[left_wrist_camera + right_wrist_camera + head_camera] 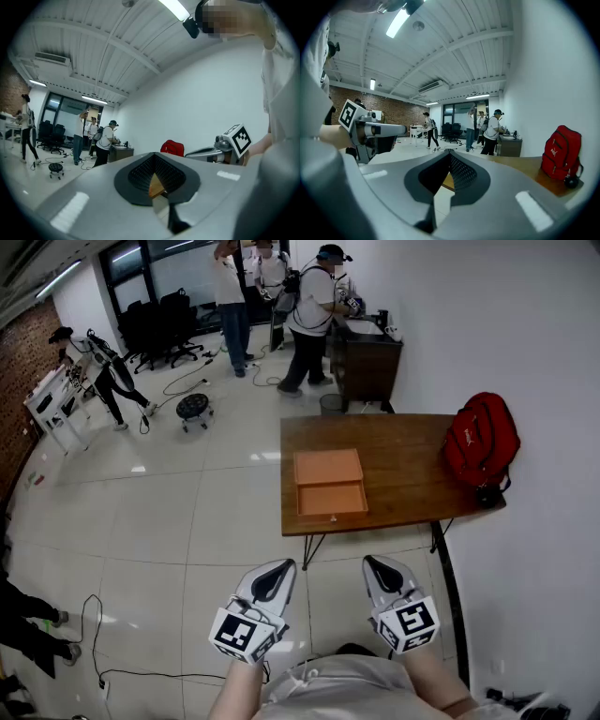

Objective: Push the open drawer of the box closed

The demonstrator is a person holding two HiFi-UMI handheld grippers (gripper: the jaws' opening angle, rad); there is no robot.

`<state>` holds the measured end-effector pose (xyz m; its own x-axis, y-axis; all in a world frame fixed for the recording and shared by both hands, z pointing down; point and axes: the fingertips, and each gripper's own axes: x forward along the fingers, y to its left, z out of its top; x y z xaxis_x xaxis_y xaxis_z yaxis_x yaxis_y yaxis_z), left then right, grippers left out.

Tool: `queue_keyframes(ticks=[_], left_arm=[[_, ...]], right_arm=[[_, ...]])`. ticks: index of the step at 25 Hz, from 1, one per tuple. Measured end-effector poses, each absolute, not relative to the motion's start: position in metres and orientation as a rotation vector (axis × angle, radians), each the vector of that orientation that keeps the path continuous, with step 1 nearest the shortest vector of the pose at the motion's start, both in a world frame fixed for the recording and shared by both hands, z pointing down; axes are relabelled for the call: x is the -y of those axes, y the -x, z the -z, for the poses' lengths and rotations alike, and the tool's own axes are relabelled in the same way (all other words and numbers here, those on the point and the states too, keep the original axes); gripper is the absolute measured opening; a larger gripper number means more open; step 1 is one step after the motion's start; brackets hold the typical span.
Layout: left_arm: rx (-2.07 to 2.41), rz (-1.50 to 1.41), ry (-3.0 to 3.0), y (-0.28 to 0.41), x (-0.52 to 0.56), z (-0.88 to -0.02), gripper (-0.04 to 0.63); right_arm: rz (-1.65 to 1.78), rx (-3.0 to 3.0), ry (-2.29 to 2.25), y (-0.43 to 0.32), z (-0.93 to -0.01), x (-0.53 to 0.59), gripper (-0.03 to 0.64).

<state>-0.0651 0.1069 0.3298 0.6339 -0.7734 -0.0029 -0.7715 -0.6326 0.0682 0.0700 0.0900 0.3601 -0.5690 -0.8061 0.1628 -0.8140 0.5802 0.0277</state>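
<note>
An orange box point(328, 467) lies on the brown wooden table point(403, 474), and its drawer point(332, 498) is pulled out toward the table's near edge. Both grippers hang over the floor, well short of the table. The left gripper point(278, 565) and the right gripper point(373, 563) are side by side, and each has its jaws pressed together with nothing held. In the left gripper view, the left gripper point(155, 157) points toward the table, and a bit of orange shows through its pads. In the right gripper view, the right gripper point(450, 153) also aims at the table point(520, 164).
A red backpack point(481, 439) sits at the table's right end against the white wall. A dark cabinet point(366, 357) stands behind the table with several people near it. A small wheeled stool point(194, 407) and cables lie on the tiled floor at left.
</note>
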Motion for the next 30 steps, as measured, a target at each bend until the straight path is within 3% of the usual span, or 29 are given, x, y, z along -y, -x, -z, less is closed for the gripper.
queue_keyframes(ticks=[20, 30], left_arm=[[1.295, -0.035, -2.74, 0.079, -0.029, -0.375, 0.006], [1.264, -0.155, -2.587, 0.074, 0.044, -0.455, 0.006]], right_arm=[[-0.179, 2.604, -1.349, -0.054, -0.408, -0.008, 0.002], [-0.336, 2.494, -1.284, -0.057, -0.478, 0.062, 0.002]])
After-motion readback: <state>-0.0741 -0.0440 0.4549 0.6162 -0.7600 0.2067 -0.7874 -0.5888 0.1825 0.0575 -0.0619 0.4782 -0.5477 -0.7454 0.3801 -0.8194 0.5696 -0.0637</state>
